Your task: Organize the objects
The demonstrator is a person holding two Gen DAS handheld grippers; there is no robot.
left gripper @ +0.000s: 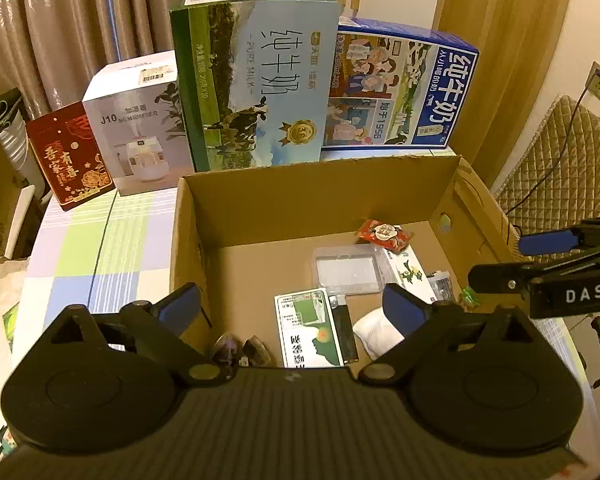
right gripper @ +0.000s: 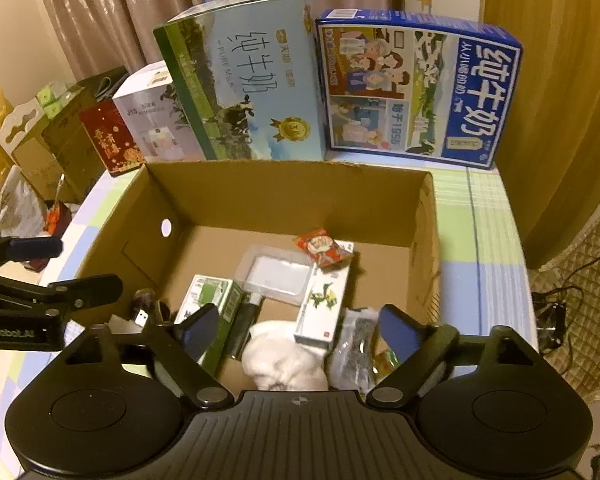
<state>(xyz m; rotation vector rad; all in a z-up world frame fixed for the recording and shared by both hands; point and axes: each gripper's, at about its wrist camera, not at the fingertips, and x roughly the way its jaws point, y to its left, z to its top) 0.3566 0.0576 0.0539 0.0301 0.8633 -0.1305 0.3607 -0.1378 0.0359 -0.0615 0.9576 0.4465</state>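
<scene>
Cardboard fills the left wrist view: an open cardboard box stands on the checked tablecloth, and the left gripper hangs above its near edge with jaws spread wide and nothing between them. On the box floor lie a clear plastic case, a red snack packet near the far wall, a green-and-white carton and a white cloth bundle. Some dark wrapped things at the near wall are too blurred to name. Behind the box stand a green milk carton box, a blue milk box, a humidifier box and a red gift box.

From the right wrist view, the right gripper hovers over the same box, jaws equally wide and empty. Below it sit the cloth bundle, a white box with a green dragon print, a crinkled clear bag and the snack packet. The gripper body cuts off the nearest part of the floor.

I judge this a pause between placements (the small items seem gathered in already). The next move probably means choosing something outside the box, and nothing loose shows within reach in either view, so I cannot say what.
</scene>
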